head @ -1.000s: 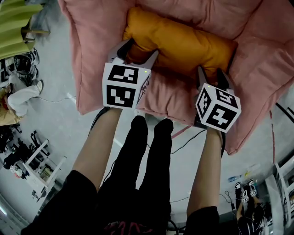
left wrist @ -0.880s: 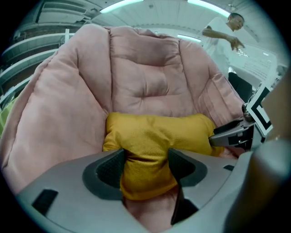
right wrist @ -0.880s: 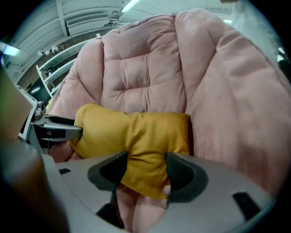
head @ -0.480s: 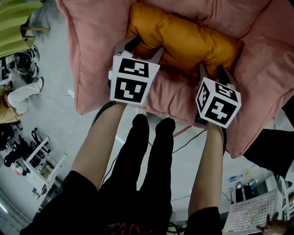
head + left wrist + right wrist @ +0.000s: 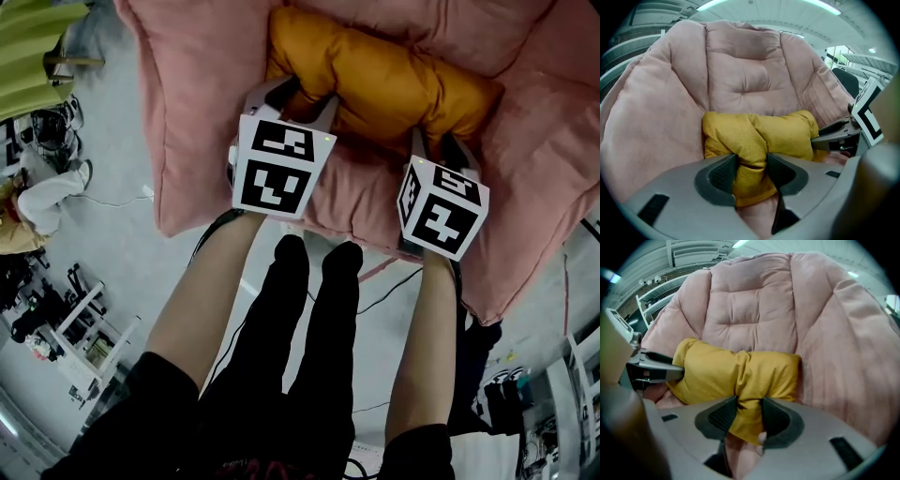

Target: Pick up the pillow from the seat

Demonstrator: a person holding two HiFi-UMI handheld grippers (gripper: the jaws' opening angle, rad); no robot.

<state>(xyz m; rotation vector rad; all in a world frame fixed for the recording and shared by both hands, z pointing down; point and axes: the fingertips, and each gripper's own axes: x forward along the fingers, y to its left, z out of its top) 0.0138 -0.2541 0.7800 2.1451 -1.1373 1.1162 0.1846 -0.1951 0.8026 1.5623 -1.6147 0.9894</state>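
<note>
A yellow-orange pillow (image 5: 394, 80) lies across the seat of a big pink cushioned chair (image 5: 197, 112). My left gripper (image 5: 298, 94) is at the pillow's left end. Its jaws have just been closing, and its pads now pinch a fold of the pillow (image 5: 759, 136) between them. My right gripper (image 5: 441, 141) is at the pillow's right end and has also just been closing, squeezing the fabric (image 5: 736, 371) between its pads. Seen along their own jaws, the left gripper (image 5: 751, 171) and the right gripper (image 5: 749, 413) each hold bunched yellow fabric. The pillow still rests on the seat.
The chair's padded back and arms rise around the pillow on three sides. On the grey floor to the left are a seated person in white (image 5: 37, 202), a green object (image 5: 33, 47) and a small white cart (image 5: 84, 337). Cables (image 5: 375, 291) run under the chair's front edge.
Both pairs of jaws have narrowed onto the pillow's ends and now pinch the fabric. The hands have stayed nearly in place. A person passed through the lower right corner.
</note>
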